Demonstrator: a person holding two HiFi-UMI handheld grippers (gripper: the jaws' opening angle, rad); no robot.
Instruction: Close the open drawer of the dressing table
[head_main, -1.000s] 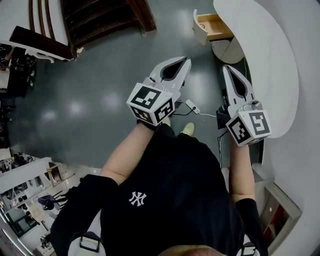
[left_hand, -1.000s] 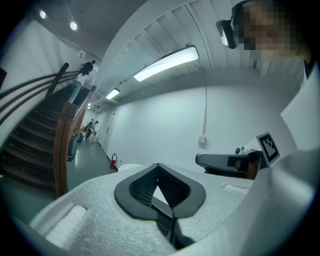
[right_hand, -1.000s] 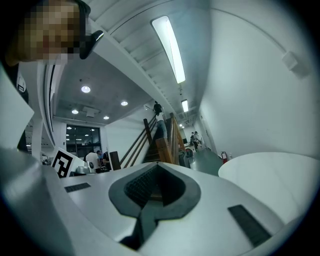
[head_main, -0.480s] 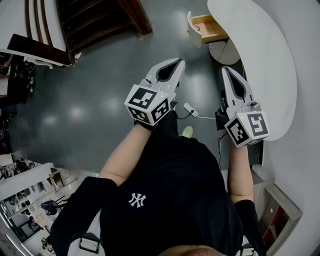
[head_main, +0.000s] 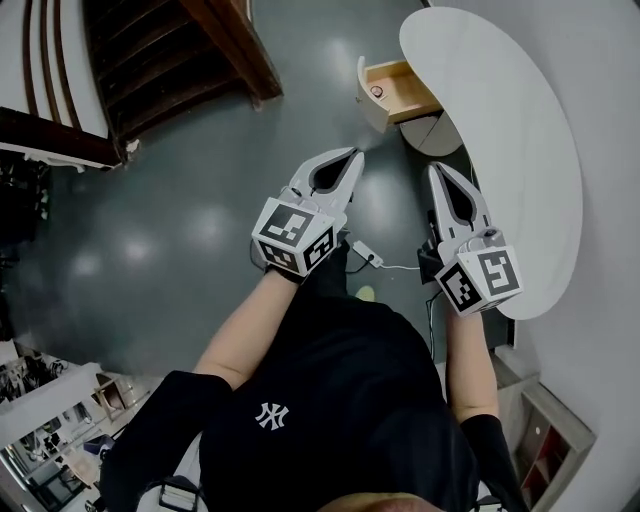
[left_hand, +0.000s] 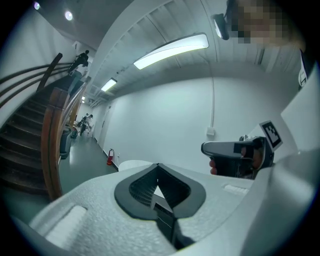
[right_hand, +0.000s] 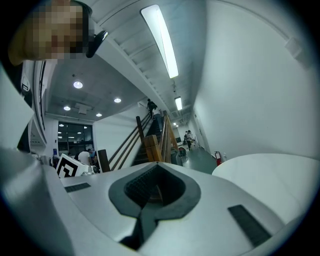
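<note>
Nearing the open drawer, left gripper foremost

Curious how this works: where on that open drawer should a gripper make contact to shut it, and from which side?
The drawer juts straight out, so likely push its flat white front panel from the open-floor side, toward the dressing table. No grasp seems needed; the shut left gripper is nearest.

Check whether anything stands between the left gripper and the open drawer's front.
Nothing visible does. In the head view only bare floor separates the left gripper, jaws shut and empty, from the front of the drawer. A small round item lies inside the drawer, out of the path.
</note>
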